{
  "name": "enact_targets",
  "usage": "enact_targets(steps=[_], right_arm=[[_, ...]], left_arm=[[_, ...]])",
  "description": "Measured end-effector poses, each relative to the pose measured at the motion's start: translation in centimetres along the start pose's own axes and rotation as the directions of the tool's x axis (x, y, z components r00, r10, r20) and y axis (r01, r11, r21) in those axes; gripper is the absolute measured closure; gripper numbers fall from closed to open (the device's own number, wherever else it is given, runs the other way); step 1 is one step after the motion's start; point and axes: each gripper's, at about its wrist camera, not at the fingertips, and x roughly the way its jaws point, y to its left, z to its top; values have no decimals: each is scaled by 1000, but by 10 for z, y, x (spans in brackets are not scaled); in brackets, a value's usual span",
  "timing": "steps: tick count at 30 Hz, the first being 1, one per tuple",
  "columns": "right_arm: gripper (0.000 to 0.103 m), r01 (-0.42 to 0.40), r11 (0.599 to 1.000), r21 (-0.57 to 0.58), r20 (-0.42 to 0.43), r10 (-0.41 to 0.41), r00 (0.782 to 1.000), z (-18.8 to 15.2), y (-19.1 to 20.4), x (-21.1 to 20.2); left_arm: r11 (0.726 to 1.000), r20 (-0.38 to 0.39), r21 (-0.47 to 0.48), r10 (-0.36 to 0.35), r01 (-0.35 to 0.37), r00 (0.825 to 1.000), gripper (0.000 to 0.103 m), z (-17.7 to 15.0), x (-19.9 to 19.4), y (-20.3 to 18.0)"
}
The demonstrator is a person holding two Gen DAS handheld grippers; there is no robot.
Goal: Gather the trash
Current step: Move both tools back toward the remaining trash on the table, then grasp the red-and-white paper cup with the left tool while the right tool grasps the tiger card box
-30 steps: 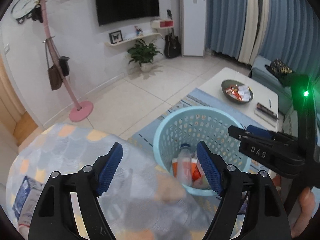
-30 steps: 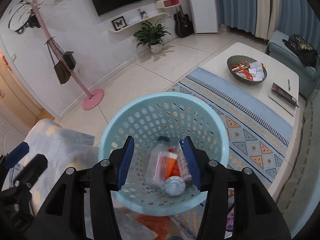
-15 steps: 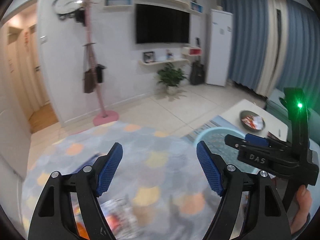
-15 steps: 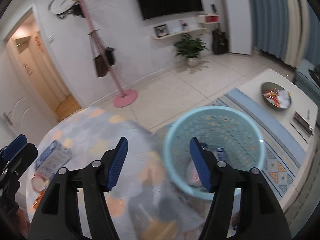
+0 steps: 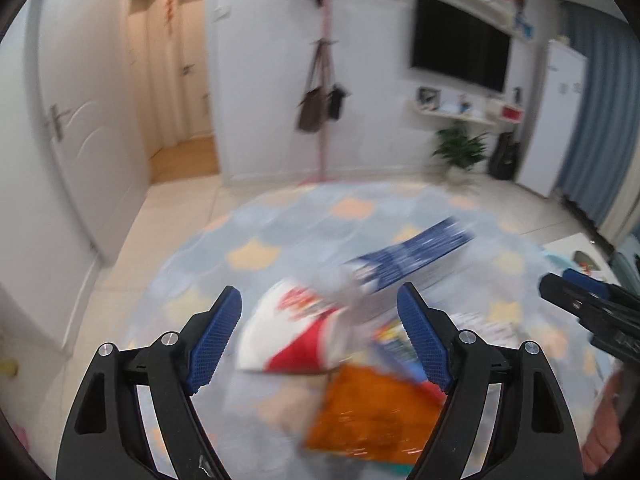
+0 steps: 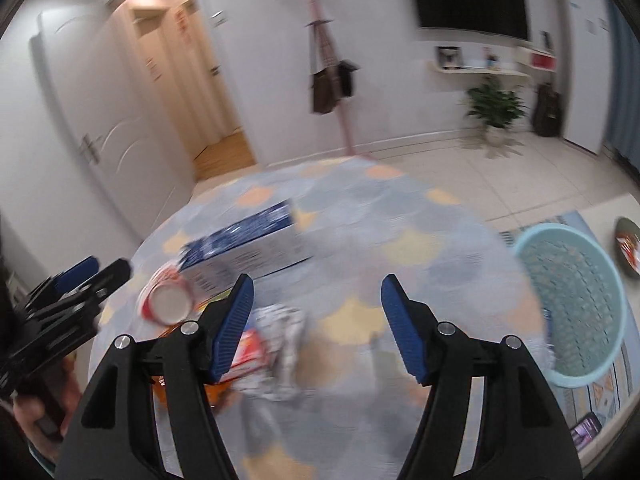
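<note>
Trash lies on a round table with a pastel cloth (image 5: 280, 232). I see a tipped red-and-white cup (image 5: 292, 336), a blue-and-white box (image 5: 408, 260) and an orange wrapper (image 5: 372, 412). My left gripper (image 5: 318, 292) hovers above the cup with its jaws opening and nothing between them. In the right wrist view the box (image 6: 248, 240), the cup (image 6: 168, 300) and a crumpled silvery wrapper (image 6: 284, 344) lie left of my right gripper (image 6: 317, 280). That gripper is open and holds nothing. The light blue trash basket (image 6: 576, 304) stands on the floor to the right. Everything is motion-blurred.
A pink coat stand (image 5: 324, 120) with bags rises behind the table, near an open doorway (image 5: 180, 100). A potted plant (image 6: 496, 108) and a wall TV (image 5: 460, 52) are farther back. A phone (image 6: 586, 436) lies on the patterned rug beside the basket.
Both grippers swung away from the basket, leftward over the round table with the trash. The right jaws spread wider. The basket has left the left wrist view.
</note>
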Motion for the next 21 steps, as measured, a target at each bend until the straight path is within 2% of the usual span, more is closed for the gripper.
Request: enact_targets(steps=[3, 9, 13, 18, 21], right_arm=[[40, -26, 999, -20, -36, 25, 999, -7, 15, 18], [40, -42, 997, -63, -113, 35, 993, -23, 35, 43], [40, -48, 995, -88, -130, 36, 991, -26, 40, 47], [40, -52, 993, -111, -150, 35, 988, -30, 48, 53], [40, -50, 990, -132, -162, 29, 986, -33, 55, 58]], left_arm=[[1000, -67, -2, 9, -9, 998, 25, -8, 20, 14], [998, -122, 42, 57, -52, 991, 25, -19, 42, 21], [999, -146, 17, 39, -36, 988, 25, -31, 42, 40], [998, -159, -23, 59, -64, 986, 25, -41, 38, 68], [997, -171, -66, 16, -28, 985, 26, -44, 36, 85]])
